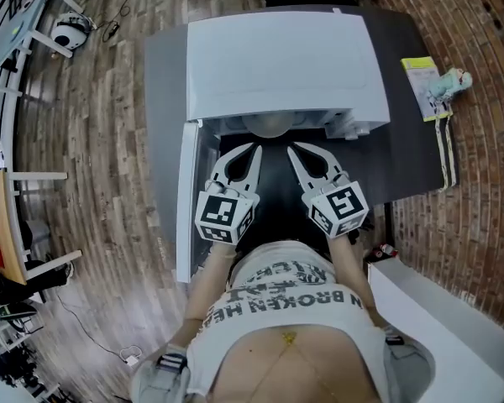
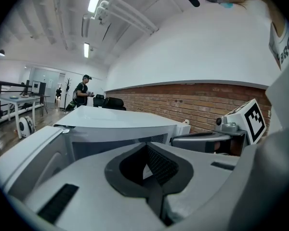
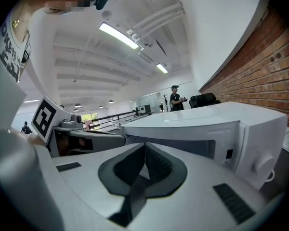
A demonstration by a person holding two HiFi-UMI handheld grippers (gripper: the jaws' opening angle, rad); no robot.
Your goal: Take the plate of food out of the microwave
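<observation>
**Wood floor, brick wall, and an open microwave on a dark table**

Wood planks (image 1: 109,183) run down the left of the head view, and brick fills the right. Between them a dark table (image 1: 412,149) carries the white microwave (image 1: 277,65). Its door (image 1: 187,200) is swung out toward the person along the table's left side.

Only the head view looks into the cavity mouth. There a pale round edge (image 1: 269,126) shows just under the front lip. Whether it is the plate of food cannot be told, and neither gripper view shows the inside.

The left gripper (image 1: 254,149) and the right gripper (image 1: 292,148) sit side by side in front of the opening, apart from each other. Each has its jaw tips pressed together with nothing between them.

The gripper views add what the head view lacks: a long brick wall (image 2: 192,102), ceiling lights, and a distant person (image 2: 82,91) standing beyond the microwave.

The open door bounds the left gripper's side. A white cabinet (image 1: 437,309) stands close by the person's right arm. A yellow packet (image 1: 427,82) lies at the table's right edge, well clear of both grippers.
</observation>
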